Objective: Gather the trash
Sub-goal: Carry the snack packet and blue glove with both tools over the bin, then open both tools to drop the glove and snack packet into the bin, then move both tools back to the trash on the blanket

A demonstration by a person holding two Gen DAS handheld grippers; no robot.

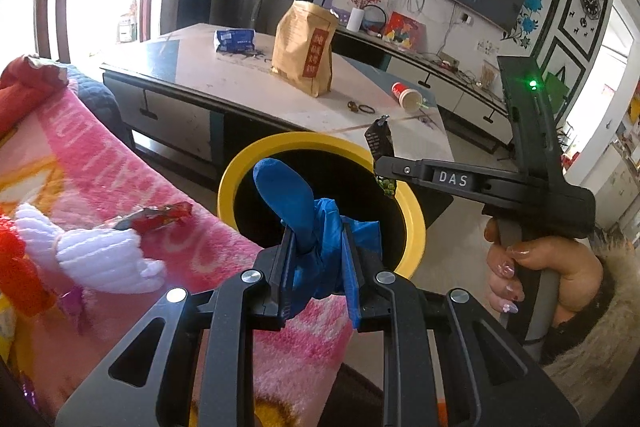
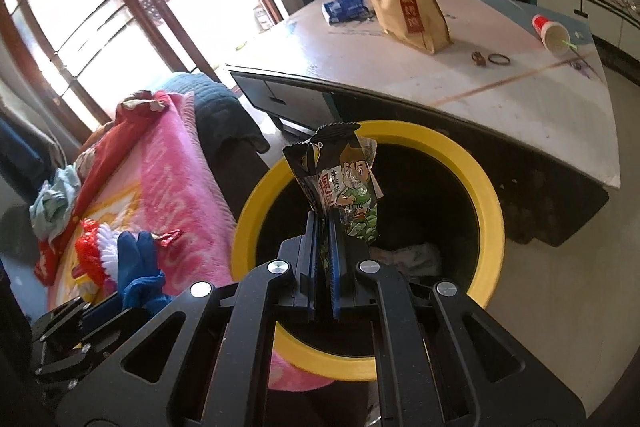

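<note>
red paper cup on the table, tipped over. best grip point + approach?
Grip the paper cup across its mid-body, coming from above with the jaws straddling its sides. It lies on its side on the table, open mouth toward the near edge, so the rounded wall faces up; the thin rim would probably crush.

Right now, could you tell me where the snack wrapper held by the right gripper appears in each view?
Left wrist view: the snack wrapper is right of centre, pinched edge-on in the right gripper above the bin's far rim.
Right wrist view: the wrapper stands at centre, clamped upright.
Shared landmark: the yellow-rimmed bin.
</note>
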